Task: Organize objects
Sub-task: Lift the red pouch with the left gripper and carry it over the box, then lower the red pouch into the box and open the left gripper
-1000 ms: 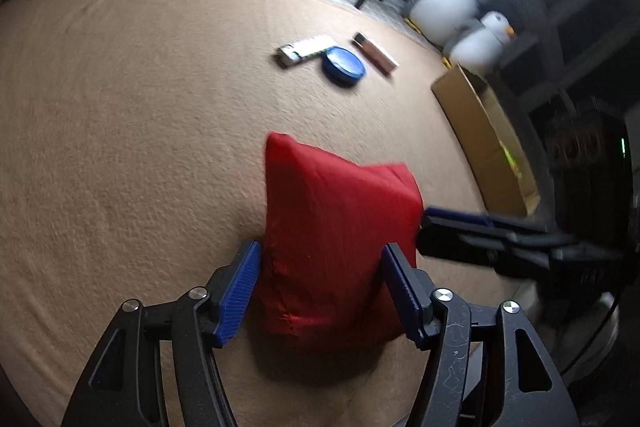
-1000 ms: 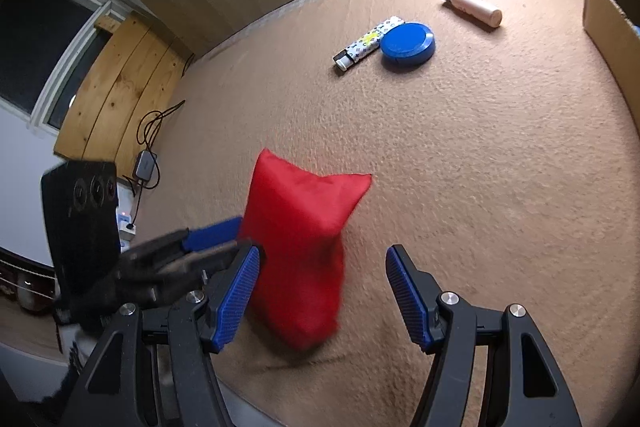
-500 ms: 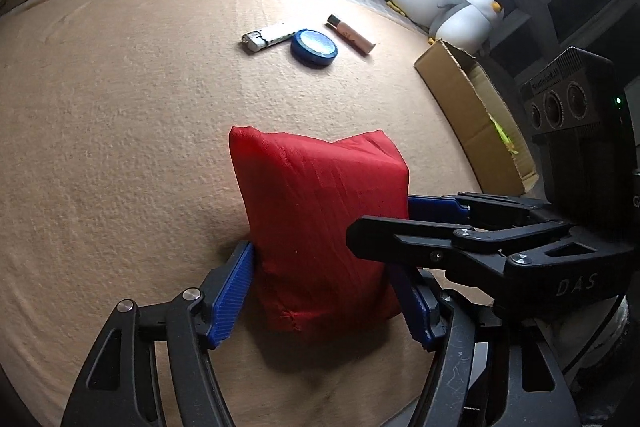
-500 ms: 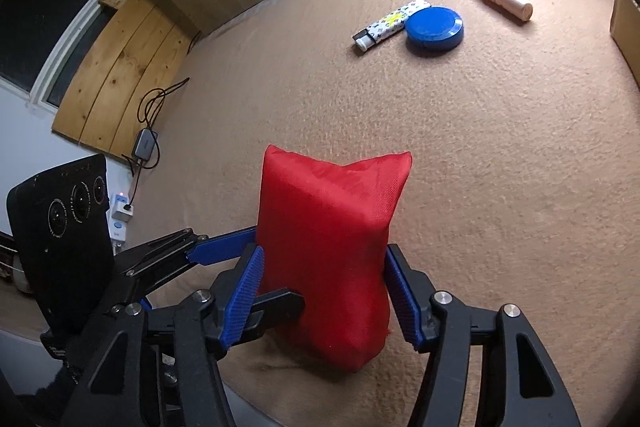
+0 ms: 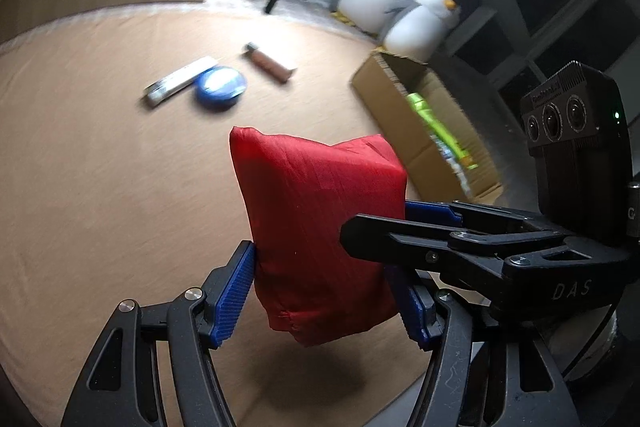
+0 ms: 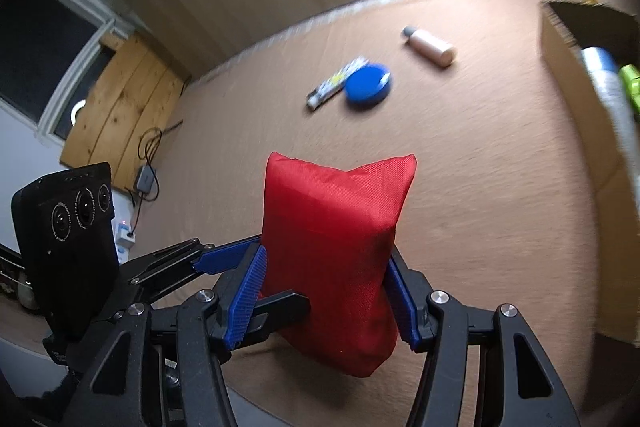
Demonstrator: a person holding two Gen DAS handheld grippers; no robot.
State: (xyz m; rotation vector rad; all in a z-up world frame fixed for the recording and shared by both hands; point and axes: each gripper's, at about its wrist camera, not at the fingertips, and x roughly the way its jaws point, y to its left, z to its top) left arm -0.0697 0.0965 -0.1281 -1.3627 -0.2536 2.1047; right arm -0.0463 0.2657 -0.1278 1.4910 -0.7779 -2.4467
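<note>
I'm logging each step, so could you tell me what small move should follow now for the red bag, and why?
Probably carry the red bag toward the cardboard box. The left gripper and right gripper both clamp it, its shadow shows it off the blanket, and the box stands open with items inside.

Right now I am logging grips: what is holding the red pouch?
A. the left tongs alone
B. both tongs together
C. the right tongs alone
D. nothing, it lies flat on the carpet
B: the left tongs and the right tongs each have their blue pads pressed on the sides of the red pouch, which hangs clear of the carpet.
</note>
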